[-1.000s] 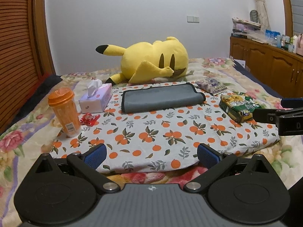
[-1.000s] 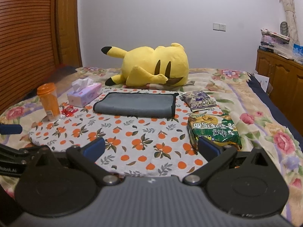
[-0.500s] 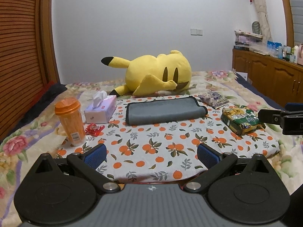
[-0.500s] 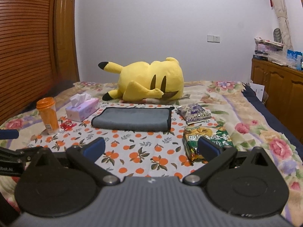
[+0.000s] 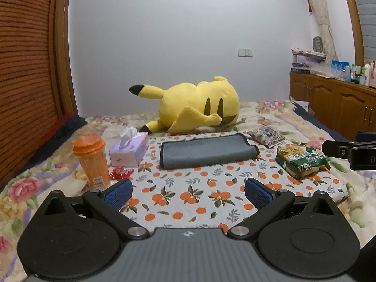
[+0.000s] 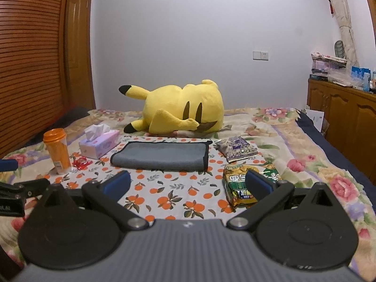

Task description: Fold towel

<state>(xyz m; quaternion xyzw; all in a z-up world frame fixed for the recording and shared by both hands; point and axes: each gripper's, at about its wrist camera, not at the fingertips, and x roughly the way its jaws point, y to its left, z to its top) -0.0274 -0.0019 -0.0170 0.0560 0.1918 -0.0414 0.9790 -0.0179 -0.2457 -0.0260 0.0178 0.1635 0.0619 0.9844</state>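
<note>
A grey towel with a dark edge (image 5: 206, 151) lies folded flat on an orange-print cloth (image 5: 188, 195) on the bed; it also shows in the right wrist view (image 6: 162, 156). My left gripper (image 5: 188, 191) is open and empty, well short of the towel, above the cloth's near part. My right gripper (image 6: 188, 183) is open and empty, also short of the towel. The right gripper's side shows at the left wrist view's right edge (image 5: 347, 149).
A yellow plush (image 5: 197, 108) lies behind the towel. An orange cup (image 5: 91, 159), a tissue box (image 5: 129, 152) and a red wrapper (image 5: 119, 172) stand left. A green snack bag (image 5: 302, 162) and a purple packet (image 5: 268, 136) lie right. Wooden cabinets (image 5: 340, 103) line the right wall.
Both grippers have pulled back from the towel and tilted up, so more wall shows. Both stay open. The towel has not moved.
</note>
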